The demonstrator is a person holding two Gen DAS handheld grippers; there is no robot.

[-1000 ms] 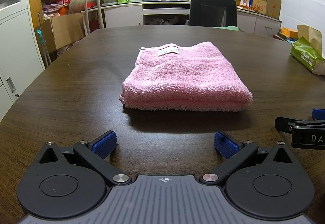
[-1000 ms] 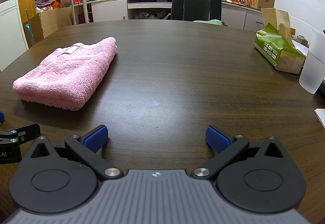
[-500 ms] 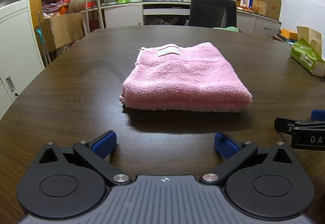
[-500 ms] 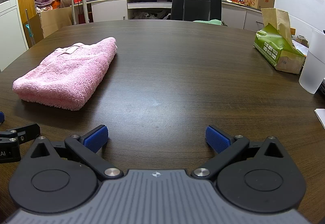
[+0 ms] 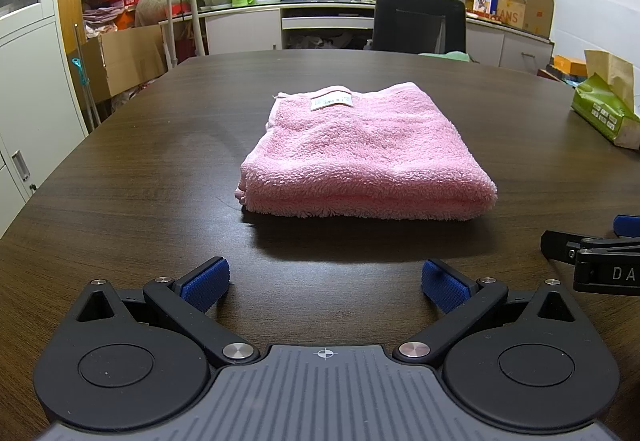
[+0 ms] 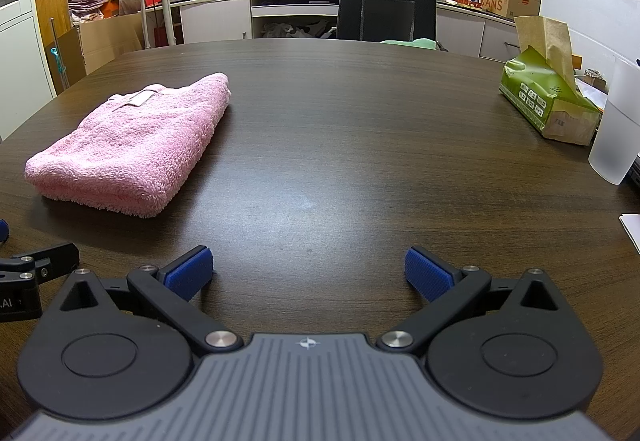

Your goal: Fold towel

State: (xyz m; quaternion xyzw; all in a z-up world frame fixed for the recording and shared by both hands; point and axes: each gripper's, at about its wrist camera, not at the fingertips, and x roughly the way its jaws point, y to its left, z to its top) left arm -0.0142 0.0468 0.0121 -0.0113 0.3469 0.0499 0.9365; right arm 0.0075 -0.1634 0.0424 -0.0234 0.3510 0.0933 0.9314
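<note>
Table point(image 5: 120, 169): dark wood, bears everything.
Towel point(image 5: 368, 157): pink, folded square, mid-table, apparently finished.
Left gripper point(image 5: 325, 283): spread wide, holding nothing.
Right gripper point(image 6: 308, 273): likewise, well apart from towel.
Next: likely only withdrawal.

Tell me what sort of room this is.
Probably an office or meeting room used partly for storage: a large dark table, a black office chair, and stacked cardboard boxes along the cabinets.

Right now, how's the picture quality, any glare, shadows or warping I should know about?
Left wrist view: sharp, pink towel casts a dark shadow toward the camera, fisheye bends the table edge. Right wrist view: sharp too, a pale sheen on the tabletop, cabinets curve at the frame edges.
</note>
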